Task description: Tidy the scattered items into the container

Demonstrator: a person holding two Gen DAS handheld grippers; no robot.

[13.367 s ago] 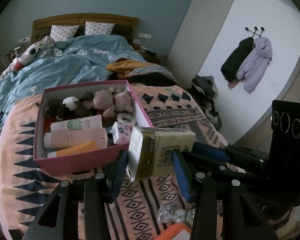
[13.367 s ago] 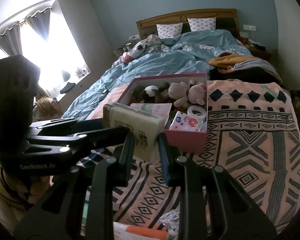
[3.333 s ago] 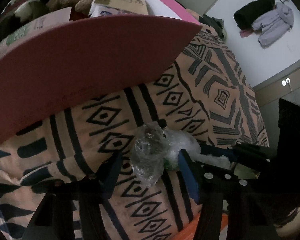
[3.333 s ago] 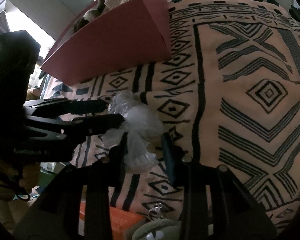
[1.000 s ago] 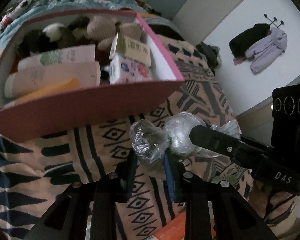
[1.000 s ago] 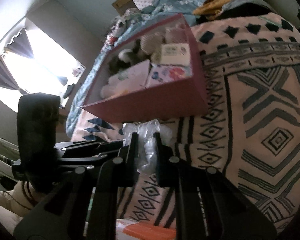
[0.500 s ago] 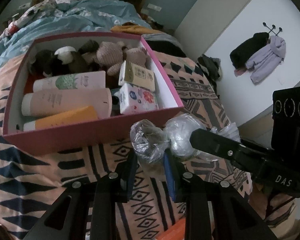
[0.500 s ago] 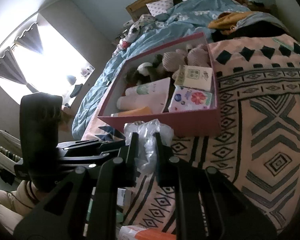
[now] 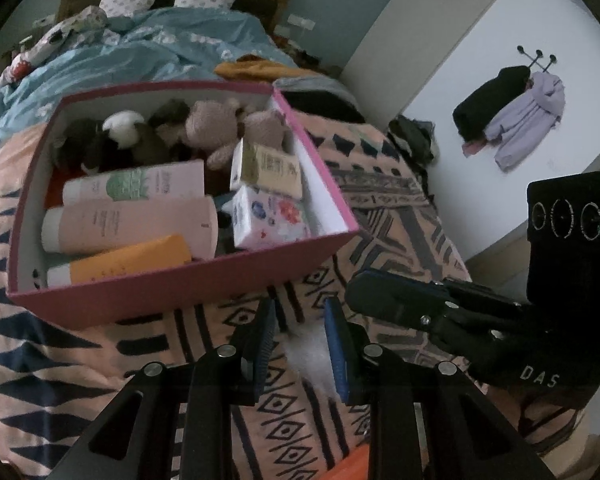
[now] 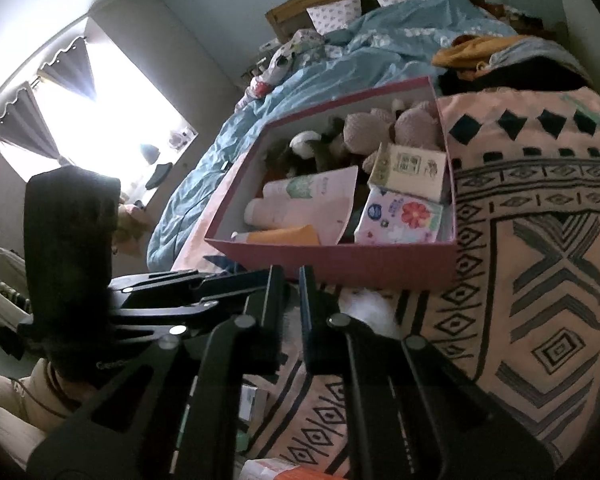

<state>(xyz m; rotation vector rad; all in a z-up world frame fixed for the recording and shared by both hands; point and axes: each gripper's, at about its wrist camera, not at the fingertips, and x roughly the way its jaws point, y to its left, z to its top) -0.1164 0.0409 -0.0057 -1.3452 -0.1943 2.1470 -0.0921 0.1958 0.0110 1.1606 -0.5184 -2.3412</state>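
The patterned blanket (image 9: 380, 216) under you is soft woven cloth, peach with black diamonds. On it, just beyond your fingers, stands the pink cardboard box (image 9: 180, 288), open-topped and straight-walled.

It is already well filled: knitted plush toys (image 9: 212, 128) at the far end, three smooth squeeze tubes (image 9: 132, 222) along the left, and two soft tissue packs (image 9: 268, 216) on the right. I'd judge the job mostly done.

Still out are an orange-and-white pack (image 10: 268, 470) at the near edge and the crumpled plastic bag (image 9: 306, 350), a blurred whitish wad short of the box's near wall.

Your left gripper (image 9: 299, 308) is almost fully closed with that wad between its blue pads, apparently pinching it. Your right gripper (image 10: 291, 276) is closing to a slit with nothing clearly in it; the wad sits just right of its fingers.
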